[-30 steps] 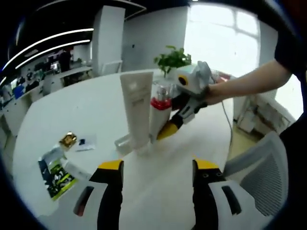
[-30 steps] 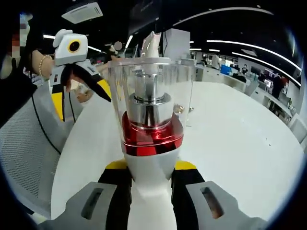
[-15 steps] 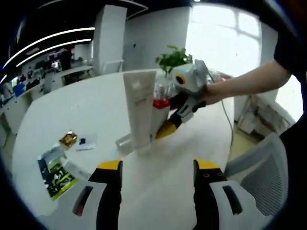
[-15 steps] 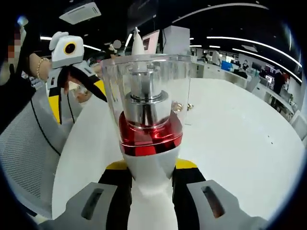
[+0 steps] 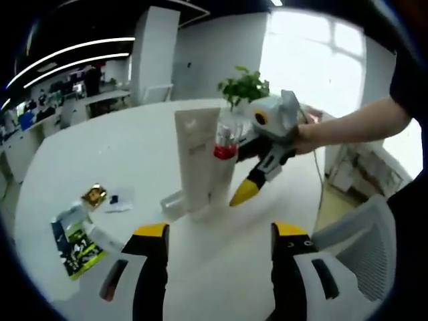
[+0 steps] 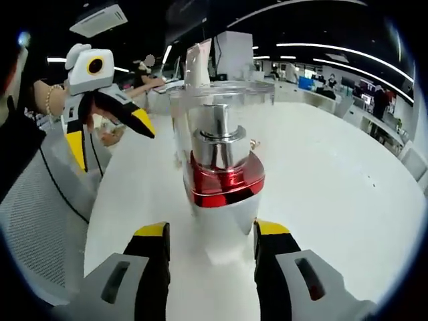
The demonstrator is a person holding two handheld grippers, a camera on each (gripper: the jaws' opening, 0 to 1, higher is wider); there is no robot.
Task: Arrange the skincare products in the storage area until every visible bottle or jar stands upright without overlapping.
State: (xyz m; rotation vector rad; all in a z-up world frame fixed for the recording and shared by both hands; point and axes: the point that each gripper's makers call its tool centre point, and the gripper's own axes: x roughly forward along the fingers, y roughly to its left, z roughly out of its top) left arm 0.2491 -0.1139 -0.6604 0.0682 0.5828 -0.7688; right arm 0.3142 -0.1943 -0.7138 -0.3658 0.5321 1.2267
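So the big round white bench (image 5: 107,154) has the tall cream tube (image 5: 197,157) standing on its cap, with the clear-capped red-collared pump bottle (image 6: 224,167) upright right beside it. Right claw (image 6: 208,241) sits spread open around the bottle, probably a release. Left claw (image 5: 217,234) hangs back, open and empty, likely waiting.
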